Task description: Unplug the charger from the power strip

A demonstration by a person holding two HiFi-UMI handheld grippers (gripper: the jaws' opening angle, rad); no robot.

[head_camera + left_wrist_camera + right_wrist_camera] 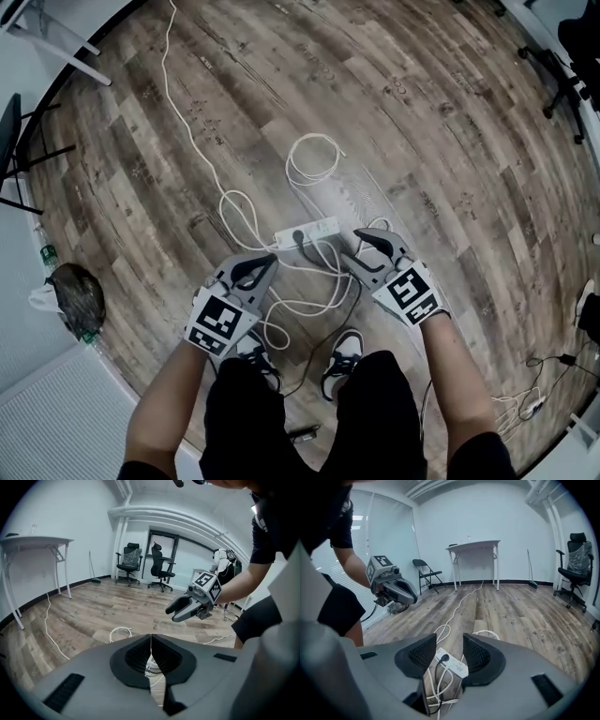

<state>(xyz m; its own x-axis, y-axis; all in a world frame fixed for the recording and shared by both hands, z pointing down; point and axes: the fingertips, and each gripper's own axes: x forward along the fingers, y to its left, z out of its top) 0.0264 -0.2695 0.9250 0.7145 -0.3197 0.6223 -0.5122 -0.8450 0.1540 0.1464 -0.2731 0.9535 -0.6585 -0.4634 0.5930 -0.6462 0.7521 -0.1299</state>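
Wood floor (422, 141) underfoot. Right gripper (367, 253) has its fingers (480, 656) apart, with the strip (454, 665) and black plug (442, 658) just ahead between them, untouched. Left gripper (258, 272) has its fingers pressed together, empty. Best to pin the strip with the left, pinch the plug squarely and pull straight out.

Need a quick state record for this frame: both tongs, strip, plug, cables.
left tongs: shut, empty, above the floor
right tongs: open, empty, lined up over the strip
strip: white plastic power strip lying on wood-plank floor
plug: black charger plug, seated in the strip
cables: loose white cables by the strip; white cable coil beyond it
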